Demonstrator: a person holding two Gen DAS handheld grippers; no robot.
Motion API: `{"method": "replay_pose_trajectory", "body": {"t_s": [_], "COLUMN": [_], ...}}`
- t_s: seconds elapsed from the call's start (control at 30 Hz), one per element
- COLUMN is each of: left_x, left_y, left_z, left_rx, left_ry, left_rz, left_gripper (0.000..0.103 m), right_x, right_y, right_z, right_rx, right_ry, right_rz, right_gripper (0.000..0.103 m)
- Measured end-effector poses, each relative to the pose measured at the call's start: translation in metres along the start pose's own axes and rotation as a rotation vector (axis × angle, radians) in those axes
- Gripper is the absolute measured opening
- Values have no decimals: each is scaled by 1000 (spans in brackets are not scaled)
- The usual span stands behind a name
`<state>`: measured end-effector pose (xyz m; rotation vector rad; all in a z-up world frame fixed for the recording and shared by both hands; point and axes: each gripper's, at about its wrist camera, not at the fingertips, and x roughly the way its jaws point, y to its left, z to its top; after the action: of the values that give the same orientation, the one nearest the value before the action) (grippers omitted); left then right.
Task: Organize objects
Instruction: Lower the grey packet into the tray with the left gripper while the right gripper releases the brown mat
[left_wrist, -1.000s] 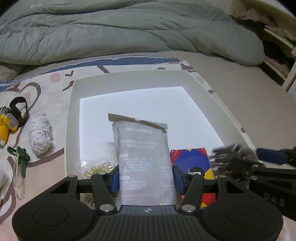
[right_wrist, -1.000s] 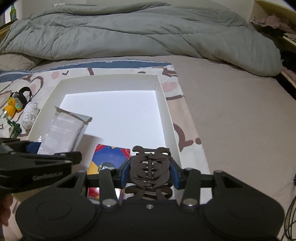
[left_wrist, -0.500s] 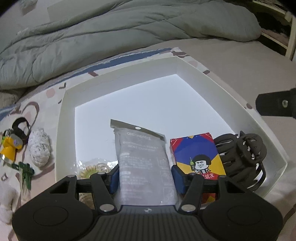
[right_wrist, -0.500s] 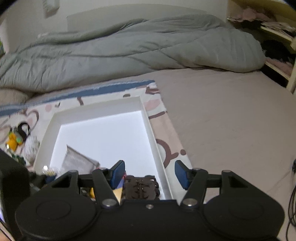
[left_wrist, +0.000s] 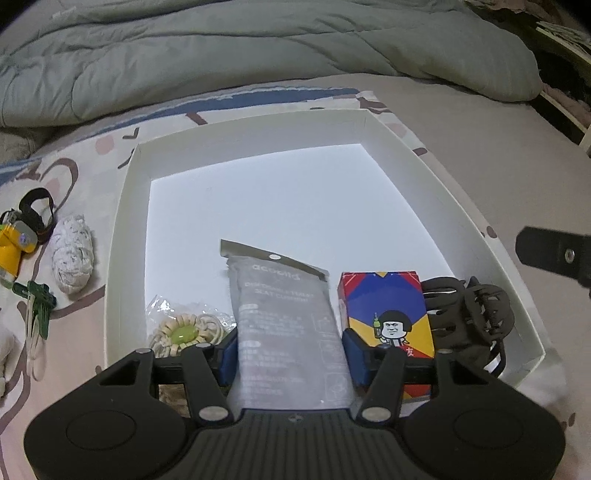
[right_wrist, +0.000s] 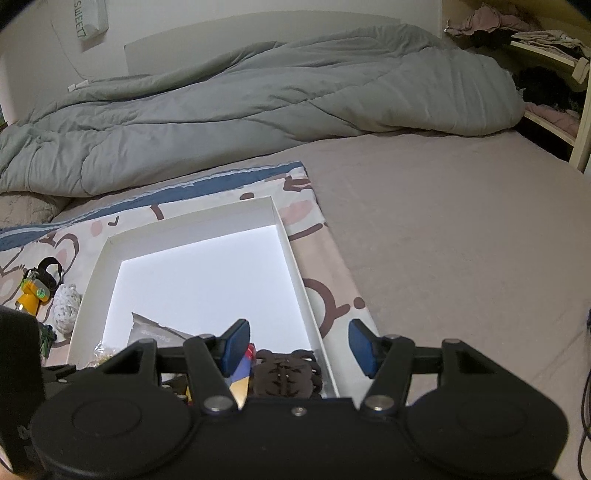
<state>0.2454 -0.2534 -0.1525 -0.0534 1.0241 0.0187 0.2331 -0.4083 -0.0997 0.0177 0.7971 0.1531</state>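
White box (left_wrist: 127, 236) on the patterned sheet (left_wrist: 81, 177) is where stuff goes. 4 things in it so far, all along the near edge, left to right: bagged woven flower piece (left_wrist: 183, 330), grey pouch (left_wrist: 286, 325), red/blue/yellow card box (left_wrist: 386, 314), dark hair clip (left_wrist: 467, 314) in the near right corner. Rest of the box floor is bare.

Left gripper (left_wrist: 290, 356): jaws have just been opening, pads now sit either side of the pouch's near end w/ a sliver of gap on the right, so I'd call the pouch let go, lying flat in the box.

Right gripper (right_wrist: 297, 349): jaws apart, nothing between them; they've just been opening. It hangs above the box's near right corner, clip (right_wrist: 286, 376) lying below it in the box (right_wrist: 291, 254), untouched.

Left to do, by my guess: things outside the box to its left, i.e. yellow headlamp w/ black strap (left_wrist: 16, 243), white rag ball (left_wrist: 72, 254), green clip (left_wrist: 38, 306), plus something white at the far-left edge, can't tell what. Roughly halfway.
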Motion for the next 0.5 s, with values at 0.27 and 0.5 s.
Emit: {"method": "replay_pose_trajectory", "body": {"t_s": [0.27,0.5], "left_x": [-23,-54], "left_y": [7,19], "left_z": [5,9], "left_rx": [-26,18], "left_ry": [-3,-57], "left_rz": [-92,-74], "left_gripper": [84,85], "right_x": [-6,-15], "right_y": [0,1], "right_z": [-1,-1], "right_rx": [0,15], "right_ry": [0,-10], "right_rz": [4,9], "right_gripper": [60,60]}}
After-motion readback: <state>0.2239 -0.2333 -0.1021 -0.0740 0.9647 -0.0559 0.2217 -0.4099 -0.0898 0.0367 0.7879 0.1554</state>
